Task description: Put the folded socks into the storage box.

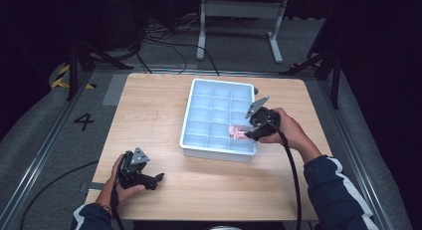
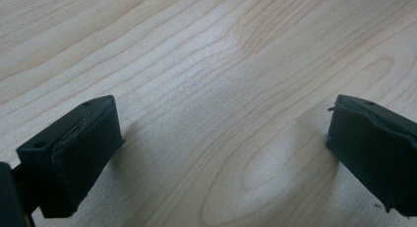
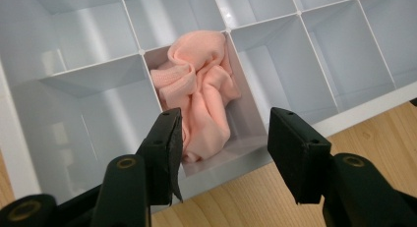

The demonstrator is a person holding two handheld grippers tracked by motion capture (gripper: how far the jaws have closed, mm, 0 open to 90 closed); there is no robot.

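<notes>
A crumpled pink cloth (image 3: 196,94) lies in one compartment of a pale blue divided tray (image 3: 366,104), in the row along the tray's right-hand edge. My right gripper (image 3: 223,123) hangs just above that edge, its jaws apart; one jaw stands beside the cloth and neither pad presses on it. In the high view the cloth (image 1: 238,133) is at the tray's (image 1: 219,154) near right, under the right gripper (image 1: 247,136). My left gripper (image 1: 160,177) rests low at the table's near left, and its jaws (image 2: 224,109) stand wide over bare wood.
The tray's other compartments look empty. The wooden table (image 1: 149,105) has free room to the left of the tray and in front of it. A black cable (image 1: 293,180) trails from the right gripper toward the near edge. A metal frame stands on the floor beyond the table.
</notes>
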